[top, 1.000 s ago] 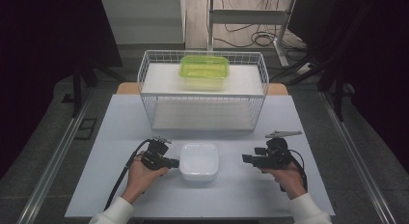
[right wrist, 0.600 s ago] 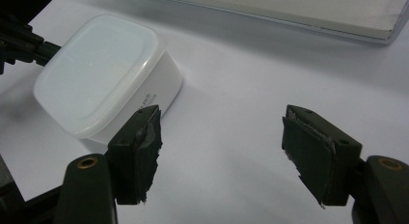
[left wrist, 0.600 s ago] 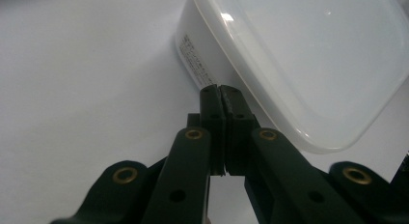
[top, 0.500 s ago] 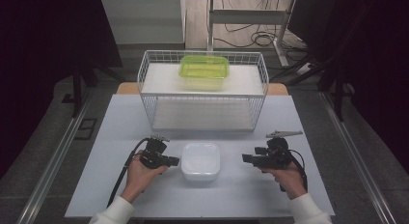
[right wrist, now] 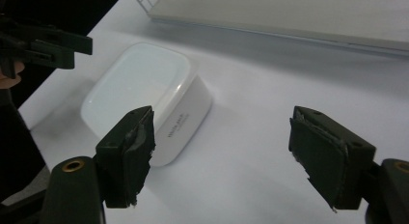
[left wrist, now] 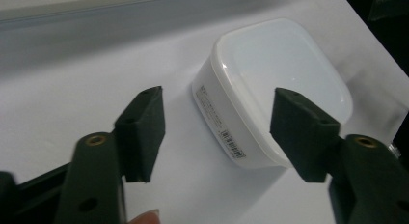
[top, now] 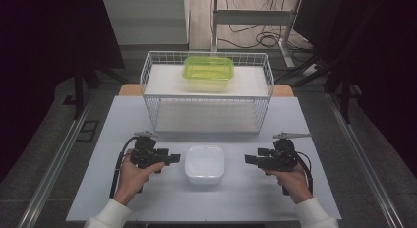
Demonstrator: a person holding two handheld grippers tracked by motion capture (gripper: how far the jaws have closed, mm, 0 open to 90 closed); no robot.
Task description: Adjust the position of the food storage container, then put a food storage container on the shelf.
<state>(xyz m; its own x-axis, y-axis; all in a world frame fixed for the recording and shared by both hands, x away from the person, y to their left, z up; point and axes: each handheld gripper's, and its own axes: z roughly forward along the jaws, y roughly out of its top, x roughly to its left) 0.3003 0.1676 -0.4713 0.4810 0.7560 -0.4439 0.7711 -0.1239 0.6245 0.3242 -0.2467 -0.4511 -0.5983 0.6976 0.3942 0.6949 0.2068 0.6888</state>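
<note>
The left gripper (top: 173,158) is being shown just beside the left edge of the white lidded container (top: 204,163), its jaws having just been opening; in the left gripper view they are standing wide apart with nothing pressed between them, the container (left wrist: 275,89) lying ahead of them on the table (top: 147,208). Compared with a second ago, when that gripper was lying closed against the container's left side, it is now being seen released and drawn slightly back. This is being read as a letting-go: the container is judged to be set down at the near middle of the table. The right gripper (top: 251,160) is being held apart from the container's right edge, its jaws also spread wide and having just been opening a little, gripping nothing (right wrist: 219,151). Behind the container, a white wire basket (top: 265,75) is being shown, with a yellow-green lidded box (top: 208,73) resting on its upper shelf. No obstacle is being seen between either gripper and the container; the basket's front wall is judged to limit any push away from the person.
</note>
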